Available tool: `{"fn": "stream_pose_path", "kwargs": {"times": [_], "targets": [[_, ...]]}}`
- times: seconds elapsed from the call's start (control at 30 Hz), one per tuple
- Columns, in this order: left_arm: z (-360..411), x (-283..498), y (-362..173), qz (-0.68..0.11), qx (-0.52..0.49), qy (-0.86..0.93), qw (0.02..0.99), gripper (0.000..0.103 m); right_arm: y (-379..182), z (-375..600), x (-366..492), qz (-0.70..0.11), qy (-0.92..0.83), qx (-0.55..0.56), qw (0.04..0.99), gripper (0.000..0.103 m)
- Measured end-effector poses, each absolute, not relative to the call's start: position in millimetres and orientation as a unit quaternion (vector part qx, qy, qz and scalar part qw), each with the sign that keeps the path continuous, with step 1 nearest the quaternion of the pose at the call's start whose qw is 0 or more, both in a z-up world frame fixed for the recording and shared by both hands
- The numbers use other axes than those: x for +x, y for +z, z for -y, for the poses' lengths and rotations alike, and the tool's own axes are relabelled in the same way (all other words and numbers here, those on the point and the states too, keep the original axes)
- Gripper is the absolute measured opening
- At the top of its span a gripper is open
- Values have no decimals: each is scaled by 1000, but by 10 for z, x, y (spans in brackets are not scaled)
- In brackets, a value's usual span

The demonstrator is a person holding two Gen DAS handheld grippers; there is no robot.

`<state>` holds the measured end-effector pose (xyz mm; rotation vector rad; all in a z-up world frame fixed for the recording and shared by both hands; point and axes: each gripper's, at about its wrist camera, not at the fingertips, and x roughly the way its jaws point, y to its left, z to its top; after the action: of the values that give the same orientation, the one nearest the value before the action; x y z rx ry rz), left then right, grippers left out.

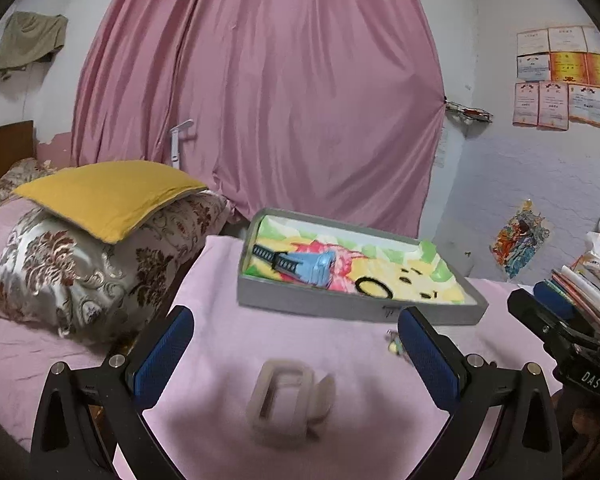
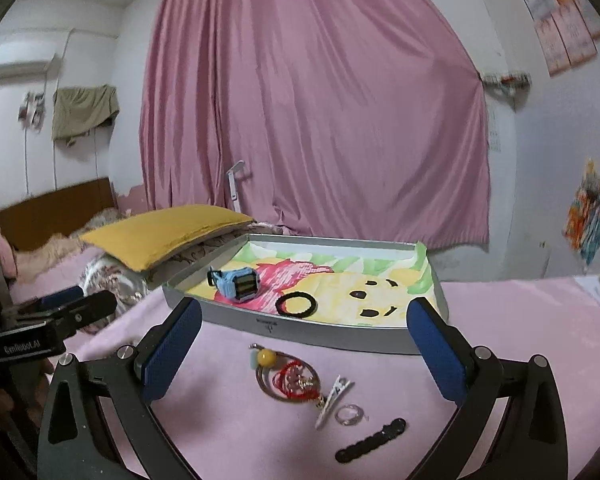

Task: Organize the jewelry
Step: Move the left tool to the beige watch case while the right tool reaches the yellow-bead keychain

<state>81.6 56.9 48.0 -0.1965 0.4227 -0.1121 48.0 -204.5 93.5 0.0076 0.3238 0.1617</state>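
Right wrist view: the right gripper [image 2: 304, 344] hangs with jaws spread over a pink blanket [image 2: 220, 420], framing a yellow-bead charm [image 2: 267, 357], white clip [image 2: 334, 400], clear ring [image 2: 350, 414] and a black hair clip [image 2: 371, 440] whose long axis rises rightward. Beyond lie the grey tray [image 2: 300, 326] holding a blue watch [image 2: 238, 282] and black band [image 2: 296, 305], then a pink curtain [image 2: 320, 120]. The left gripper [image 1: 296, 352] is likewise spread, over a blurred pale item [image 1: 288, 396].

Your work surface is the pink-covered table [image 2: 500, 320], filling the lower half of the right wrist view. At centre sits the grey tray [image 2: 300, 330]. Below it lie the beaded keyring [image 2: 286, 378], a white clip [image 2: 334, 398], a clear ring [image 2: 350, 415] and, lower right, a black hair comb [image 2: 371, 440]. A blurred pale watch [image 1: 290, 404] shows low in the left wrist view.
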Motion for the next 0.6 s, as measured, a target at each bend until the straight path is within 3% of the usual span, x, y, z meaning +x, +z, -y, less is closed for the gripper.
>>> {"fn": "stream_pose_path", "kwargs": {"times": [0.47, 0.53, 0.6], "targets": [[-684, 815, 118, -286, -110, -72, 949, 102, 714, 1992, 553, -244, 110, -27, 963, 100], [-670, 837, 83, -299, -110, -74, 945, 102, 675, 1969, 597, -257, 116, -26, 959, 97], [-664, 864, 54, -312, -114, -79, 940, 102, 644, 1936, 634, -271, 125, -28, 954, 87]]}}
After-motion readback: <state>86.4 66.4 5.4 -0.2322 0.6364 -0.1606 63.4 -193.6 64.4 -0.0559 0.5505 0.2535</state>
